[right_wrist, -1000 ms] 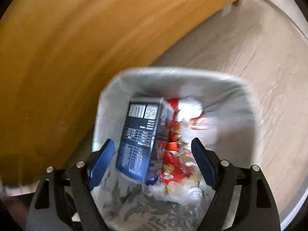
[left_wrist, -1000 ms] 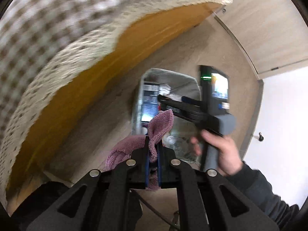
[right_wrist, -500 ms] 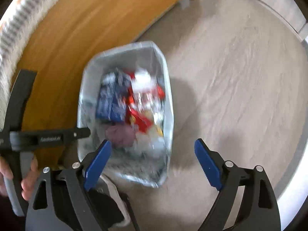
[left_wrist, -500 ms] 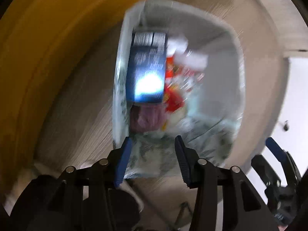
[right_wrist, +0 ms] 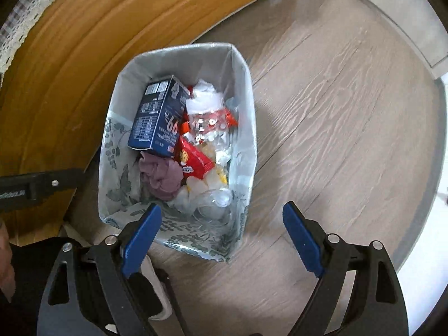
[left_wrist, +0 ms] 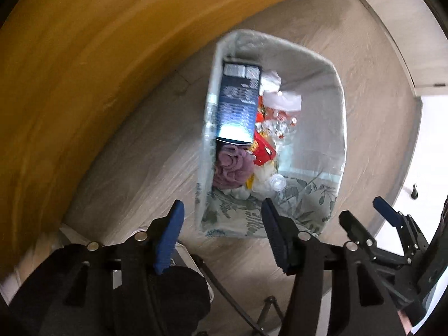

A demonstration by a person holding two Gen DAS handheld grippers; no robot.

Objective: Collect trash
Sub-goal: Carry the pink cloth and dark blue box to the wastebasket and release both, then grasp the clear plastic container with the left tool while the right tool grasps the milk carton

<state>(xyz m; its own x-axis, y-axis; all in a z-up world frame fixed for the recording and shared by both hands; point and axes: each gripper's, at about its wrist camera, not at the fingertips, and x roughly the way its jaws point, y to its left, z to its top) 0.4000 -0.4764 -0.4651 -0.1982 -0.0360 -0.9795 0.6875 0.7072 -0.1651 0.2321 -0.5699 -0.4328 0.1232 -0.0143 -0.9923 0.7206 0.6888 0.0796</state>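
Both grippers hang above a lined trash bin on a wood-look floor. Left gripper: jaws well apart, nothing held, tips over the bin's near edge w/o touching. Right gripper: jaws spread wider, also empty, one tip over the near corner, the other over bare floor.

Trash bin holds a crumpled purple cloth at the near side, partly tucked under a dark blue carton leaning on the left wall. Beside them a red snack wrapper, clear plastic and white paper; small items blurred, hard to make out.

Right view alone shows carton's "99%" print and a checked cloth edge on the wooden furniture. Left view alone catches the right gripper at frame edge, cut off.
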